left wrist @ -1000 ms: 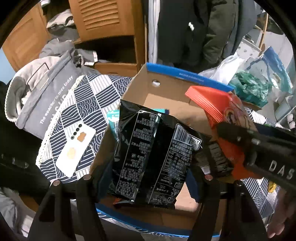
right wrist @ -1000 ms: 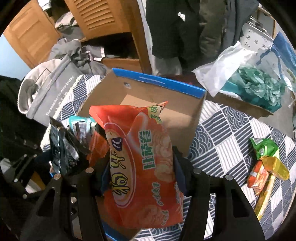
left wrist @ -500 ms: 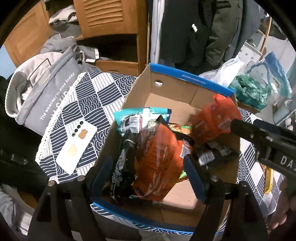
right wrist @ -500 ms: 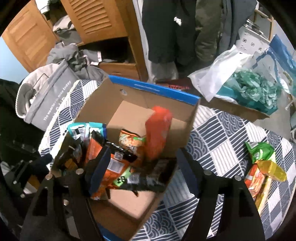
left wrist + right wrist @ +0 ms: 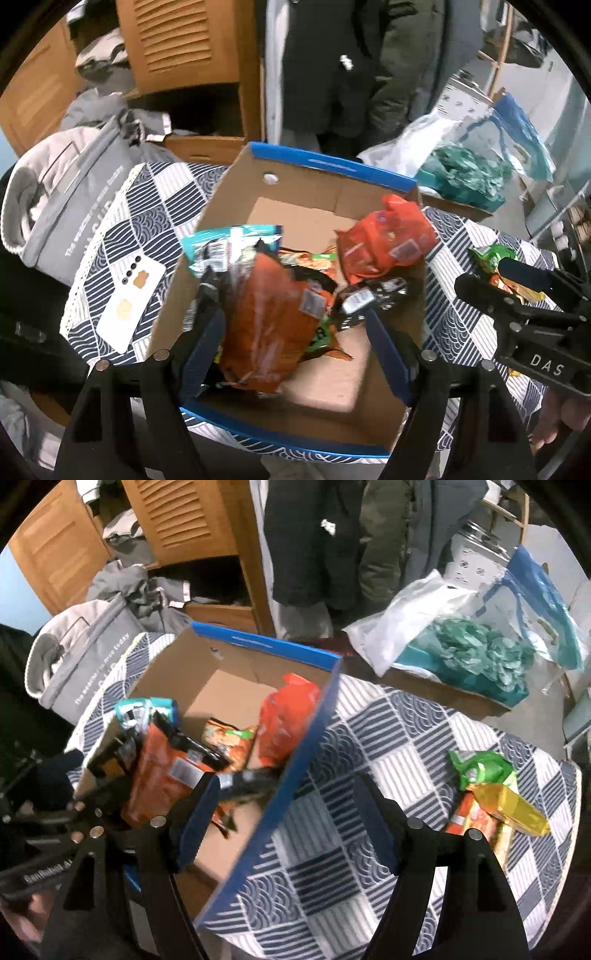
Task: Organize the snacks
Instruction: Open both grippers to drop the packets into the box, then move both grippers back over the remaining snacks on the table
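A cardboard box with blue rims stands on the patterned table and holds several snack bags. An orange-red bag leans at its right wall. A big orange bag and a teal bag lie at the left. My left gripper is open and empty above the box's near part. My right gripper is open and empty over the box's right wall. Green, yellow and orange snacks lie loose on the table at the right.
A white phone lies on the cloth left of the box. A grey tote bag sits at the left edge. A shallow box with plastic bags and teal stuff stands behind the table. Coats hang beyond.
Both grippers opened and let go of their bags: the black bag and the orange-red bag now lie in the box. The right gripper has moved right, toward the loose snacks.
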Demonstrator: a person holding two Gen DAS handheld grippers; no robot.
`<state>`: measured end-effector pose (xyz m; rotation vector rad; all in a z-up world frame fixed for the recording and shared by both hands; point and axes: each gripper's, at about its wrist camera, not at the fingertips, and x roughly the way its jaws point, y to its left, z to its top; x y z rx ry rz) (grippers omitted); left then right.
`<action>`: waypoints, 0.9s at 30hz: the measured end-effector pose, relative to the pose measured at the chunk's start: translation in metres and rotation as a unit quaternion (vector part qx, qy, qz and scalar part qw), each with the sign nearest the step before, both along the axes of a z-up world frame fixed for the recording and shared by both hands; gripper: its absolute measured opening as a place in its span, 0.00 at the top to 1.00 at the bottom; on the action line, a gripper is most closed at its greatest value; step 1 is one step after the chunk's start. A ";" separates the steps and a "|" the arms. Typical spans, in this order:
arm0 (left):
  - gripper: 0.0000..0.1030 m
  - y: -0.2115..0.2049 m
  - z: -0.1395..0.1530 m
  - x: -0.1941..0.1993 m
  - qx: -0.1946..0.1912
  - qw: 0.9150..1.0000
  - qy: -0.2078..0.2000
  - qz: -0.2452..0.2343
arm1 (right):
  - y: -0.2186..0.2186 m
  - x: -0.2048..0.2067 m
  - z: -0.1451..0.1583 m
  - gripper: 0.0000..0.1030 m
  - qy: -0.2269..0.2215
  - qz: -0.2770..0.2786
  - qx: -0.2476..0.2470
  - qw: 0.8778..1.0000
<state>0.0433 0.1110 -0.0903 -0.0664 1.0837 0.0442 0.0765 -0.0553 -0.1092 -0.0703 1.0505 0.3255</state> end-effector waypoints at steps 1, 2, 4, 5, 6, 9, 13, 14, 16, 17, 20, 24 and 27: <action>0.22 -0.006 0.001 0.000 0.000 1.000 0.000 -0.006 | -0.007 -0.002 0.000 0.26 0.000 -0.003 0.000 1.000; 0.22 -0.009 0.001 0.000 0.000 1.000 -0.001 -0.009 | -0.011 -0.003 -0.001 0.26 0.001 -0.006 0.000 1.000; 0.22 -0.021 0.002 -0.001 0.001 1.000 0.000 -0.019 | -0.021 -0.005 -0.001 0.26 0.000 -0.011 0.001 1.000; 0.22 -0.027 0.002 -0.001 0.003 1.000 0.000 -0.025 | -0.027 -0.007 -0.001 0.26 -0.001 -0.014 0.001 1.000; 0.22 -0.032 0.002 -0.001 0.005 1.000 0.001 -0.029 | -0.032 -0.009 0.000 0.26 -0.002 -0.016 0.000 1.000; 0.22 -0.050 0.000 -0.002 0.014 0.999 0.004 -0.044 | -0.049 -0.014 0.001 0.26 -0.007 -0.026 -0.002 1.000; 0.22 -0.070 -0.003 -0.002 0.024 0.998 0.010 -0.062 | -0.075 -0.021 0.001 0.23 -0.010 -0.040 -0.003 0.999; 0.22 -0.075 -0.003 -0.002 0.025 0.997 0.011 -0.065 | -0.080 -0.022 0.001 0.23 -0.009 -0.043 -0.003 0.999; 0.22 -0.084 -0.003 -0.002 0.028 0.997 0.013 -0.073 | -0.091 -0.024 0.001 0.23 -0.010 -0.050 -0.002 0.999; 0.22 -0.089 -0.003 -0.002 0.030 0.997 0.013 -0.076 | -0.098 -0.025 0.001 0.23 -0.010 -0.054 -0.001 0.998; 0.22 -0.104 -0.004 -0.002 0.037 0.996 0.015 -0.085 | -0.115 -0.027 0.002 0.23 -0.012 -0.067 0.004 0.998; 0.22 -0.122 -0.008 -0.001 0.045 0.994 0.020 -0.097 | -0.137 -0.031 0.003 0.23 -0.013 -0.083 0.009 0.996; 0.22 -0.135 -0.013 0.000 0.046 0.993 0.029 -0.107 | -0.155 -0.033 0.003 0.23 -0.015 -0.094 0.004 0.995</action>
